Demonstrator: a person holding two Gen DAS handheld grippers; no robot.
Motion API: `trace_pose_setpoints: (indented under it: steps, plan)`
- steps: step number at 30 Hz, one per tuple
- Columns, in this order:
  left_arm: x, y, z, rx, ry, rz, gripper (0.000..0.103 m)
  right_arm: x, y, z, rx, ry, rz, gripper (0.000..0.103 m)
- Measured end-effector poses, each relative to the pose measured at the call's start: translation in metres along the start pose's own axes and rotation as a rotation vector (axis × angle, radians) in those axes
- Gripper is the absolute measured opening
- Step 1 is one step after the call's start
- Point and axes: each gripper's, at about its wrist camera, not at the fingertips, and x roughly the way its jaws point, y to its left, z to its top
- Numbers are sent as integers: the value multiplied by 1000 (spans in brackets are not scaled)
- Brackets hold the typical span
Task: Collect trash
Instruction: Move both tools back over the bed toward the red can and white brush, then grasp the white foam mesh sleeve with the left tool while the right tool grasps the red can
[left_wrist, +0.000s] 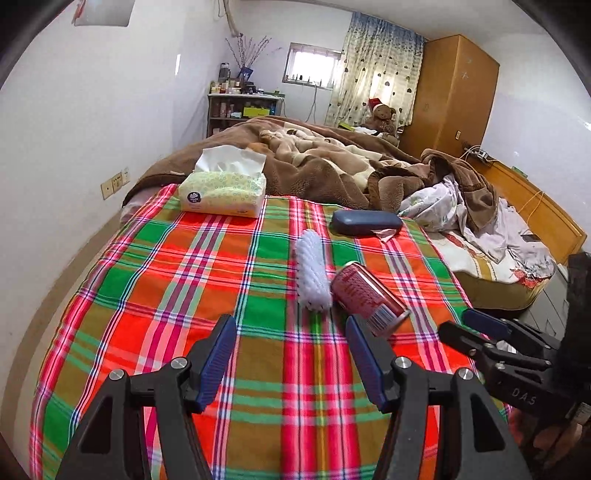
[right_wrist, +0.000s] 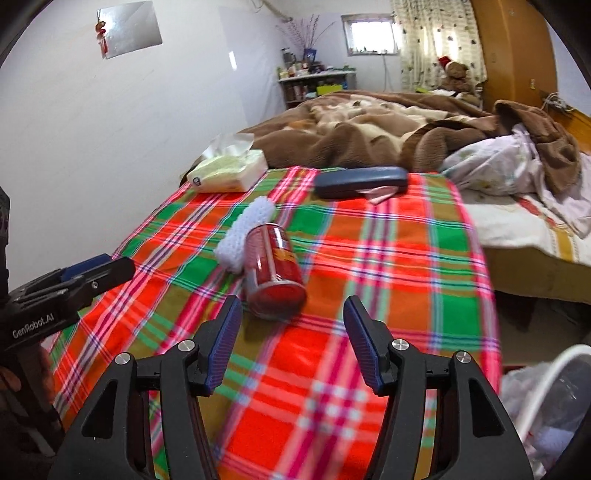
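Observation:
A red drink can (left_wrist: 367, 294) lies on its side on the plaid bedspread (left_wrist: 184, 280), touching a white foam net sleeve (left_wrist: 312, 275). Both show in the right wrist view: the can (right_wrist: 275, 273) and the sleeve (right_wrist: 245, 234). A crumpled pink paper (left_wrist: 384, 233) sticks out from under a dark blue case (left_wrist: 365, 222). My left gripper (left_wrist: 291, 332) is open and empty, just short of the can. My right gripper (right_wrist: 291, 314) is open and empty, close in front of the can. A white bin with a plastic liner (right_wrist: 546, 398) sits at the lower right of the right wrist view.
A tissue pack (left_wrist: 223, 188) lies at the far left of the bedspread. A brown blanket (left_wrist: 314, 162) and crumpled sheets (left_wrist: 454, 210) cover the far bed. A wooden wardrobe (left_wrist: 450, 92) stands behind, and a white wall (left_wrist: 92, 129) runs along the left.

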Motion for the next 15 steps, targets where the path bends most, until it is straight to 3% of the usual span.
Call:
trace_pose_setpoints:
  steps: [8,15]
  plan:
    - [34,15,14,5,42,-18,62,47,16,16,-39,79,26,62]
    - [61,13,28,19,66,-53,62,72,15,25,-51,124,-8,62]
